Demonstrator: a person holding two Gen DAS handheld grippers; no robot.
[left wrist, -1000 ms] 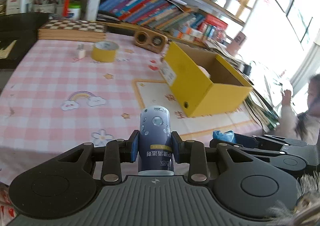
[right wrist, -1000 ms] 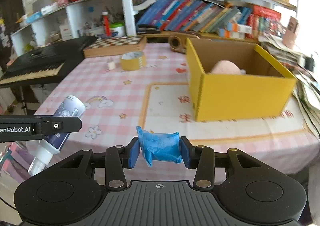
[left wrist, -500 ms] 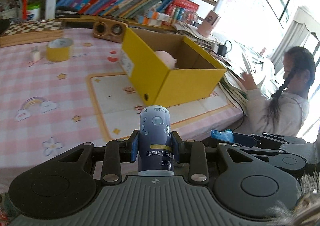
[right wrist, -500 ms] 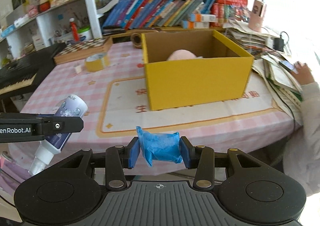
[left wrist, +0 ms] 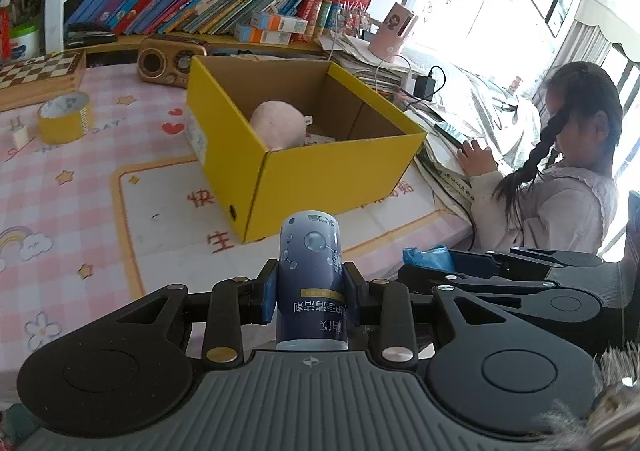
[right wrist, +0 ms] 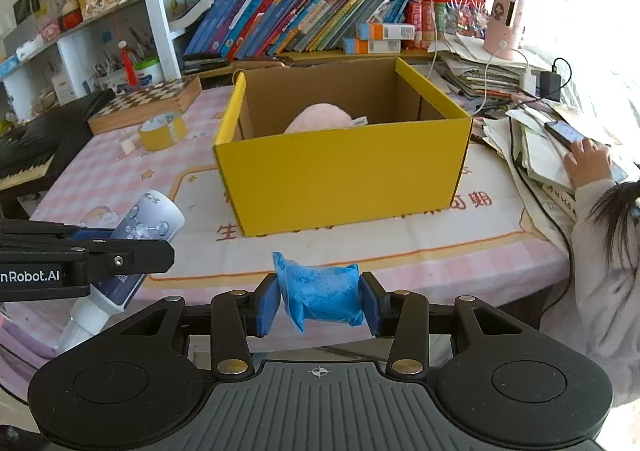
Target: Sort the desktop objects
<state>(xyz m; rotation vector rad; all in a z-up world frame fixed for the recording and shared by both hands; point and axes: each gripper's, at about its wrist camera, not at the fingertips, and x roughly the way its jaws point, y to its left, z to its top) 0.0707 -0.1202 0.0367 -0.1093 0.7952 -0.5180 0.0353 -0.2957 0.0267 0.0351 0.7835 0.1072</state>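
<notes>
Both grippers loaded, in front of the yellow box

The left gripper (left wrist: 309, 293) clamps a dark-blue bottle (left wrist: 310, 283) with bubble print; the right gripper (right wrist: 320, 303) squeezes a crumpled blue packet (right wrist: 320, 297). The yellow box (right wrist: 344, 179) now looks nearer than a second ago.

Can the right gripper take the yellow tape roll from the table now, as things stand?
Probably not. The right gripper is already shut on a blue packet, so its jaws are full. The yellow tape roll also lies far off, beyond the left corner of the yellow box.
</notes>
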